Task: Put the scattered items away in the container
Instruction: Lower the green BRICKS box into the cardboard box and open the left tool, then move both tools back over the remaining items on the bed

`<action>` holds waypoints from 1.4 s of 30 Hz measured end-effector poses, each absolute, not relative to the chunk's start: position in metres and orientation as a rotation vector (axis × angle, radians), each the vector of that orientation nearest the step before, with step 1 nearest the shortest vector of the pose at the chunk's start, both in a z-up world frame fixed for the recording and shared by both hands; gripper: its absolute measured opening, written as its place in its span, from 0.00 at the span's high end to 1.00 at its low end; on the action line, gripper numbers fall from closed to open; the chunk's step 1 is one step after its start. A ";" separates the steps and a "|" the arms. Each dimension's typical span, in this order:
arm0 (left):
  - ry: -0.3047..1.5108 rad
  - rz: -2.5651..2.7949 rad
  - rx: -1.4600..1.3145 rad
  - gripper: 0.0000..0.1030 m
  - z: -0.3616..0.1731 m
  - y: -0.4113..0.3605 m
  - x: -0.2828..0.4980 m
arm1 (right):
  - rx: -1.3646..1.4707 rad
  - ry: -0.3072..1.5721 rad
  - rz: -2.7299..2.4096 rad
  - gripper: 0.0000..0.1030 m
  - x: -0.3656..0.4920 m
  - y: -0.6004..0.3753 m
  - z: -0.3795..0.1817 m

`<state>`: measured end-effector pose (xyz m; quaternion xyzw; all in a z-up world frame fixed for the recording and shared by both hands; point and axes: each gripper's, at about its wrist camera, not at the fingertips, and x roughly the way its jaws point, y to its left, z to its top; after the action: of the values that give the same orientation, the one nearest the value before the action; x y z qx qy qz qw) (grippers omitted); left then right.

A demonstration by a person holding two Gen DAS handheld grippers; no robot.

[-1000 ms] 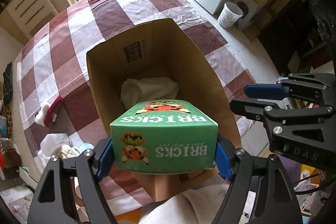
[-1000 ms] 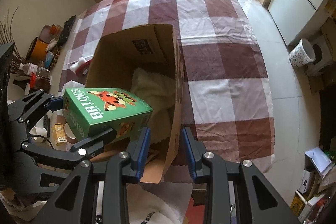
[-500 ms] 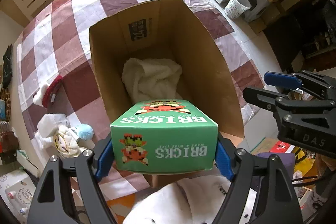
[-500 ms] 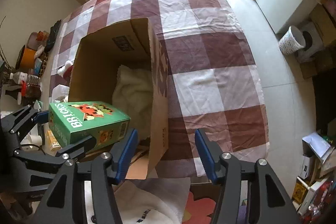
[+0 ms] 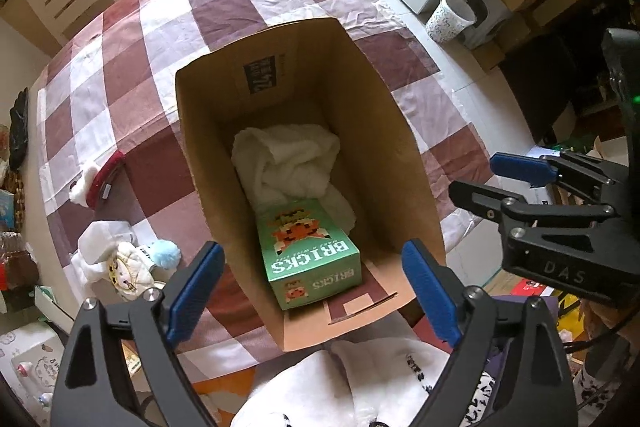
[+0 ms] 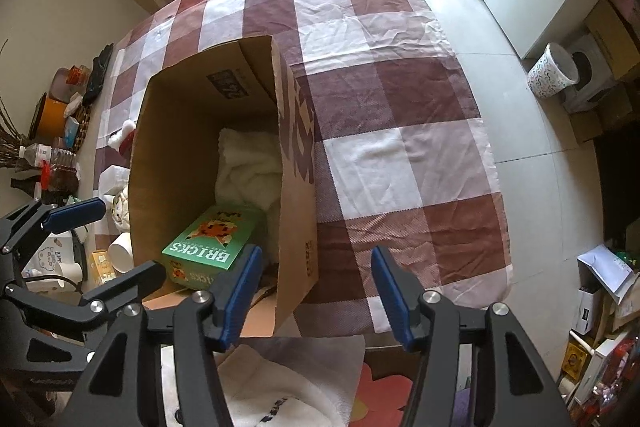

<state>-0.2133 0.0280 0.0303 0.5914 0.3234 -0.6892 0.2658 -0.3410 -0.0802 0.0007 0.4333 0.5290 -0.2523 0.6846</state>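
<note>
- Left wrist view: the left hand-held gripper (image 5: 312, 291) hangs over the open cardboard box (image 5: 404, 155), its blue pads spread wide with nothing between them. Its jaws have just been opening, and it is released.
- The green BRICKS carton (image 5: 310, 253) lies on the floor of the cardboard box, at the near end, with its printed face up. Its far end touches a crumpled white cloth (image 5: 286, 161) that fills the far part of the box floor.
- The cardboard box stands on a counter (image 5: 160, 39) covered in a maroon-and-white check cloth. To the left of the box, on the counter, lie a red-and-white fabric item (image 5: 96, 181) and, nearer the camera, a white soft toy with a pale blue pom-pom (image 5: 124, 257).
- The right hand-held gripper (image 5: 516, 175) shows at the right edge, outside the box wall, with one blue pad visible.
- Right wrist view: the right hand-held gripper (image 6: 316, 291) is released, its pads apart and gripping nothing. The near right corner of the cardboard box (image 6: 176, 131) lies in the gap between them, touching neither pad.
- The BRICKS carton (image 6: 212, 247) rests inside the box against the white cloth (image 6: 248, 163).
- The left hand-held gripper (image 6: 76, 231) enters from the left, beside the box.
</note>
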 end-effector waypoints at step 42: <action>1.044 -1.504 1.238 0.11 0.029 0.002 0.018 | 0.551 1.274 -0.228 0.43 -0.178 0.016 0.055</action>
<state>0.0181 0.0021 0.0294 0.5005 0.4219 -0.6079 0.4493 -0.1780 0.0156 0.0553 0.2532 0.5858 -0.1047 0.7627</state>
